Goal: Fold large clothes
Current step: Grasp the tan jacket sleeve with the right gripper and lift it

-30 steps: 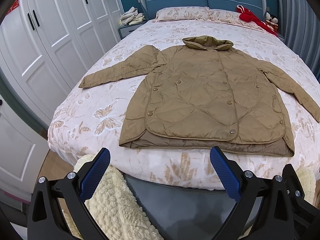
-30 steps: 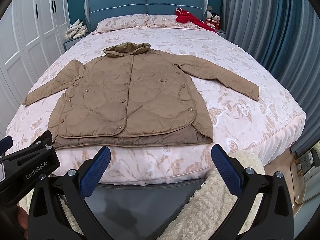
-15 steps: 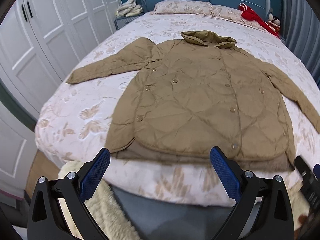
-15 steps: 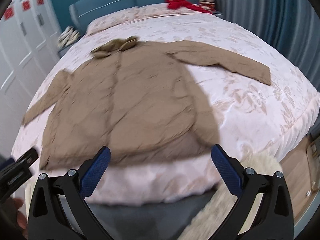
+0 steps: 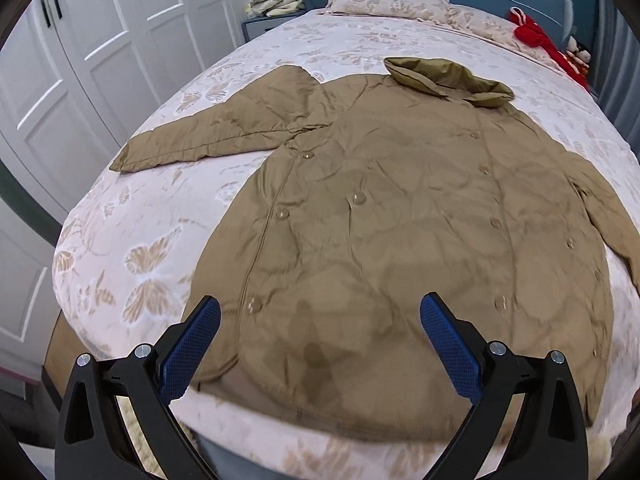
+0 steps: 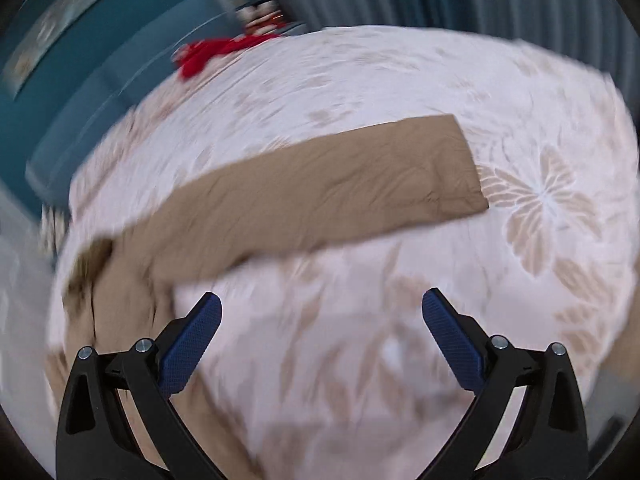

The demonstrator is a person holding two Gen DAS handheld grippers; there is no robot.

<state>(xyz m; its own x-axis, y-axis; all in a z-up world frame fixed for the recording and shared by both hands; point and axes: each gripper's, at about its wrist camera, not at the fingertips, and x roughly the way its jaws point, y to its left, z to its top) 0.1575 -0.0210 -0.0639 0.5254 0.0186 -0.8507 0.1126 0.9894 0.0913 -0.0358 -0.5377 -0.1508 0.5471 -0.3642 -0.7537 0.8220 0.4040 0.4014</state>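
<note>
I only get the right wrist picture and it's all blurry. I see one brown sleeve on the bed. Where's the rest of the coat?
Observer: The whole tan coat lies flat, front up, on the bed, hem toward the left gripper.
Child: Is the other sleeve tucked in?
Observer: No. The left sleeve stretches out over the bedspread toward the white wardrobe.
Child: Is the other gripper holding it?
Observer: No. Its fingers are spread wide above the hem with nothing between them. Your right gripper is open too.
Child: What's at the top of the coat?
Observer: A bunched hood, pointing toward the pillows.
</note>
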